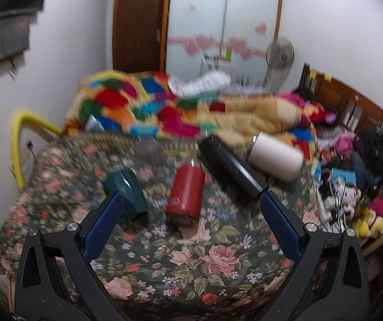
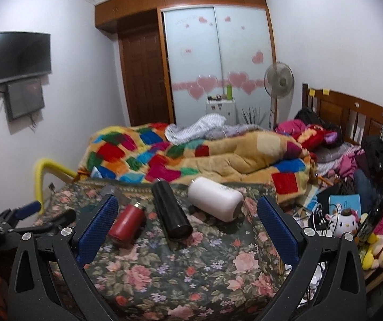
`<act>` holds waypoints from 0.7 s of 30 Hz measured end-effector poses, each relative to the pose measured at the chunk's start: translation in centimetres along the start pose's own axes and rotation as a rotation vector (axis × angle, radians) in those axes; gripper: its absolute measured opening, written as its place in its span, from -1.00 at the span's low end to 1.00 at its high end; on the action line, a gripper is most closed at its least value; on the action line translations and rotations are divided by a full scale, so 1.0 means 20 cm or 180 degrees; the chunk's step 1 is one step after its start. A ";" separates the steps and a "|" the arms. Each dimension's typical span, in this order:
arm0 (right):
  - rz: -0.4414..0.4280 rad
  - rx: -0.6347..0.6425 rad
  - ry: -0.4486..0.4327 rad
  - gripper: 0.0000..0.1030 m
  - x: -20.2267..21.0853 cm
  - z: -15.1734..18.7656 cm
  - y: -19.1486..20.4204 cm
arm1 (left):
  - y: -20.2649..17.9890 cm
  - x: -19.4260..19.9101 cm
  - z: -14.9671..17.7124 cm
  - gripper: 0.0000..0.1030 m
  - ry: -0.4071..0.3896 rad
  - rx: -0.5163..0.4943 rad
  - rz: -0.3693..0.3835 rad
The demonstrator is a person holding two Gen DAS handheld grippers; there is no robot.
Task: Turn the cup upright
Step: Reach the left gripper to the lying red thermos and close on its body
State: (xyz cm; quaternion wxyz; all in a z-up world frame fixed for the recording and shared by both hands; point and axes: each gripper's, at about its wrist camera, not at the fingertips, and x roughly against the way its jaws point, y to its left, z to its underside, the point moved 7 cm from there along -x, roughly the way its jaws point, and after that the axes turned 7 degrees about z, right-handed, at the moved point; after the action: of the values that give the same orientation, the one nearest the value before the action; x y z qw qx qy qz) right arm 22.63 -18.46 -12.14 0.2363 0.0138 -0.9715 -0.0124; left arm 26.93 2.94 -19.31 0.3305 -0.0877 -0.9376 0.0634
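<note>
Left tongs (image 1: 190, 200) and right tongs (image 2: 187, 204), both spread apart and empty, hover over the floral bedspread (image 1: 191, 262); the red cylindrical metal cup (image 1: 185, 198) lies sideways, centred for grasping by the left.

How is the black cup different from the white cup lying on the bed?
The black cup is slim and long; the white cup is fat and shorter. The black cup is dark and shiny, the white cup pale and matte. The black cup lies between the red cup and the white cup. Both lie on their sides on the flowery bedcover.
</note>
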 end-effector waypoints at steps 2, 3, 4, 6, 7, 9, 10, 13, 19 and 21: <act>0.0037 0.0003 0.0097 1.00 -0.08 0.02 -0.02 | 0.02 -0.15 0.02 0.92 0.0172 -0.0009 0.0083; 0.0046 0.0004 0.0141 1.00 -0.11 0.03 -0.02 | 0.03 -0.21 0.03 0.85 0.0244 -0.0017 0.0097; 0.0053 0.0000 0.0192 1.00 -0.15 0.04 -0.02 | 0.04 -0.28 0.03 0.81 0.0321 -0.0025 0.0112; 0.0053 -0.0016 0.0303 1.00 -0.23 0.07 -0.03 | 0.08 -0.44 0.05 0.67 0.0519 -0.0038 0.0118; 0.0050 -0.0025 0.0340 1.00 -0.26 0.08 -0.03 | 0.08 -0.48 0.05 0.64 0.0572 -0.0038 0.0128; 0.0040 -0.0045 0.0419 1.00 -0.32 0.10 -0.03 | 0.11 -0.61 0.07 0.50 0.0724 -0.0026 0.0156; 0.0038 -0.0050 0.0450 1.00 -0.34 0.11 -0.03 | 0.12 -0.67 0.09 0.47 0.0795 -0.0015 0.0189; 0.0034 -0.0045 0.0536 1.00 -0.41 0.14 -0.02 | 0.14 -0.79 0.12 0.35 0.0950 0.0024 0.0239; 0.0034 0.0000 0.0618 1.00 -0.48 0.17 0.01 | 0.15 -0.94 0.14 0.21 0.1082 -0.0046 0.0139; 0.0026 0.0020 0.0626 1.00 -0.49 0.18 0.01 | 0.14 -0.96 0.14 0.21 0.1099 -0.0085 0.0127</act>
State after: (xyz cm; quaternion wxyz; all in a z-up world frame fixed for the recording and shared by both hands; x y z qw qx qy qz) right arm 29.70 -17.87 -19.76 0.3306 0.0117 -0.9437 -0.0070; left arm 40.34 1.56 -33.67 0.4841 -0.1202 -0.8657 0.0414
